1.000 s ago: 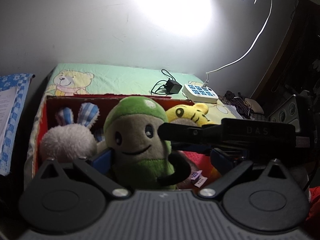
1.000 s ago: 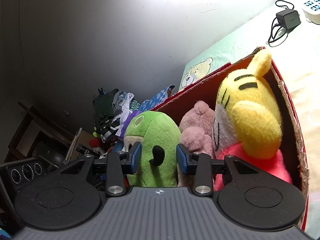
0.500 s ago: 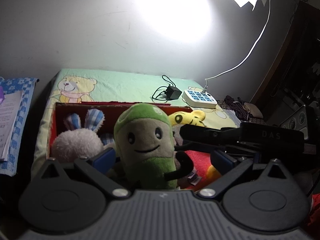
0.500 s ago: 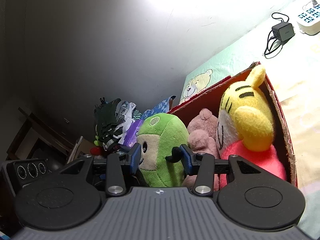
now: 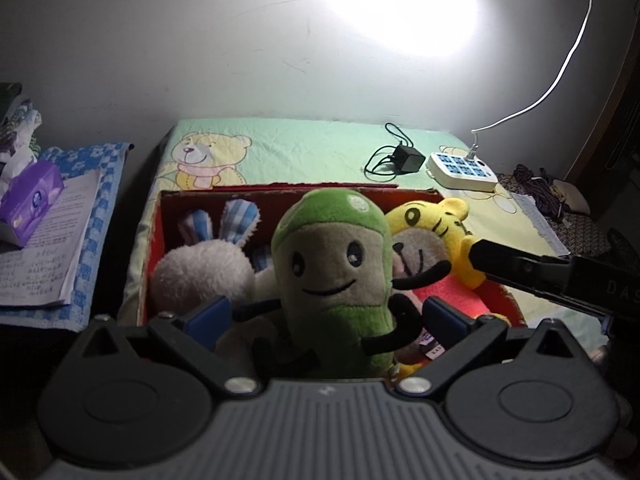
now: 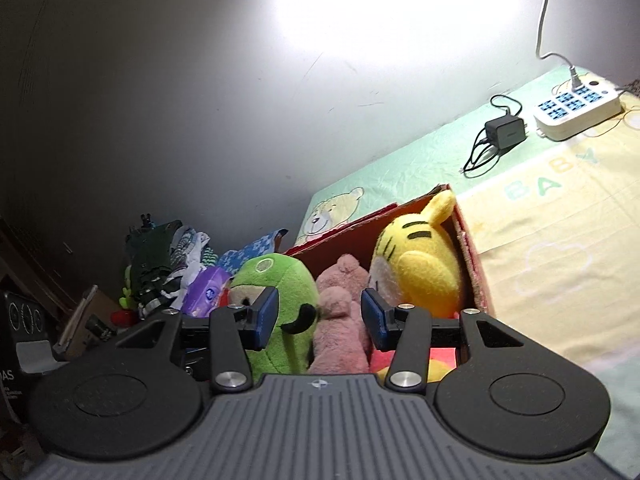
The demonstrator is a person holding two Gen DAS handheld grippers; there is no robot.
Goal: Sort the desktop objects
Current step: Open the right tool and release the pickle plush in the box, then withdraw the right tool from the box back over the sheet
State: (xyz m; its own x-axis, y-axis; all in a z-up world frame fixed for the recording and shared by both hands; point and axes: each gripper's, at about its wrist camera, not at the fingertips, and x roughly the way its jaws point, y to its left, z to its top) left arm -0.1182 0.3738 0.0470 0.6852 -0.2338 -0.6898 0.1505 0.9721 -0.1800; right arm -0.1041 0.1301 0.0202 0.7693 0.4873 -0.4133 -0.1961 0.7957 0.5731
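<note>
- Green plush (image 5: 336, 280), at lower centre, is seen upright in the red box (image 5: 460, 196), beside tiger plush (image 5: 436, 232) and rabbit plush (image 5: 200, 268);
- right gripper (image 6: 318, 318) jaws, just opened, are spread and press nothing; left gripper (image 5: 326, 318) is parted around the plush;
- packing is judged nearly done; charger (image 5: 406, 159) is left outside.

Right gripper (image 6: 318, 318) fingers had just been opening, pads clear of the green plush (image 6: 280, 304). Pink plush (image 6: 340, 320) sat between them, yellow tiger plush (image 6: 420, 268) beside it in the red box (image 6: 476, 264).
</note>
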